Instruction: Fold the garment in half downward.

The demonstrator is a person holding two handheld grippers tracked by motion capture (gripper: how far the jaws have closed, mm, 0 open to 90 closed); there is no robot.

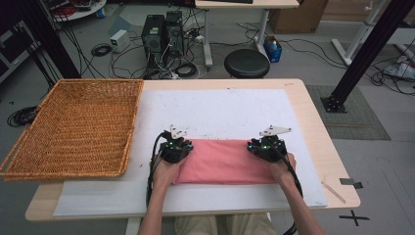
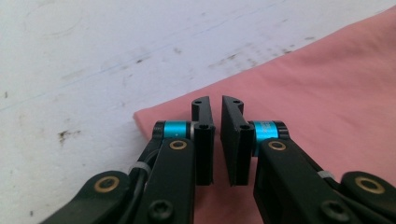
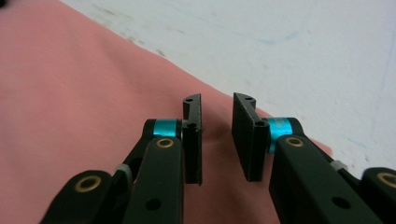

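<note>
At the far left of the table (image 1: 313, 105) a wicker basket (image 1: 73, 128) sits, its right rim just beside the edge of the white mat (image 1: 220, 110) that covers most of the tabletop. On that mat, near the person's edge, a pink cloth (image 1: 222, 161) lies flat as a folded, long rectangle running left to right.

The left gripper (image 1: 172, 142) stands over the cloth's left end, held by the left hand (image 1: 166, 171), which rests at the cloth's near left corner. In the left gripper view the left gripper (image 2: 216, 105) has its jaws drawn almost together, with only a thin slit between the pads and no fabric in it; the cloth (image 2: 327, 88) lies underneath and to the right of them, and its corner ends just left of the jaws, where the scuffed mat (image 2: 84, 60) begins.

The right gripper (image 1: 266, 143) stands over the cloth's right end, with the right hand (image 1: 284, 169) behind it on the cloth's near right corner. In the right gripper view the right gripper (image 3: 217, 103) has its jaws somewhat apart, released, with nothing clamped; the cloth (image 3: 79, 93) spreads below and to the left of them, and its edge runs slantwise just past the tips, with bare mat (image 3: 303, 51) beyond.
</note>
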